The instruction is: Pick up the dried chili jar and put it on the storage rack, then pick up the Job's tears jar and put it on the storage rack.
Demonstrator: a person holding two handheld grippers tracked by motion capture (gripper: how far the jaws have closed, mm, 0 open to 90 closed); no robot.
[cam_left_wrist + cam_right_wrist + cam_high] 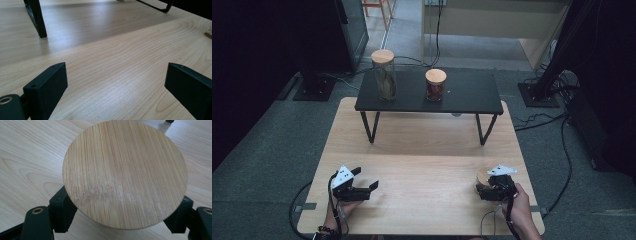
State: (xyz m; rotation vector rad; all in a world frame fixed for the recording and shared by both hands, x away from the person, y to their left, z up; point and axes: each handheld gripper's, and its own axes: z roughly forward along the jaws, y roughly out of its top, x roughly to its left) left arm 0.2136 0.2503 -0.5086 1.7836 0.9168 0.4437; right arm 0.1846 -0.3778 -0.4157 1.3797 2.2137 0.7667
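Round wooden lid (125,173) sits clamped in the right gripper (123,206) at lower frame; left gripper (116,82) gapes empty

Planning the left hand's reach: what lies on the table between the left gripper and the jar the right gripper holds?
Nothing: in the high view, bare wood runs from the left gripper to the jar.

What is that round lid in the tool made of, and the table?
The round lid looks like bamboo or wood: fine straight parallel grain, matte, a little scuffed. The table looks like pale wood or wood-look laminate, with wavy grain and a soft sheen.
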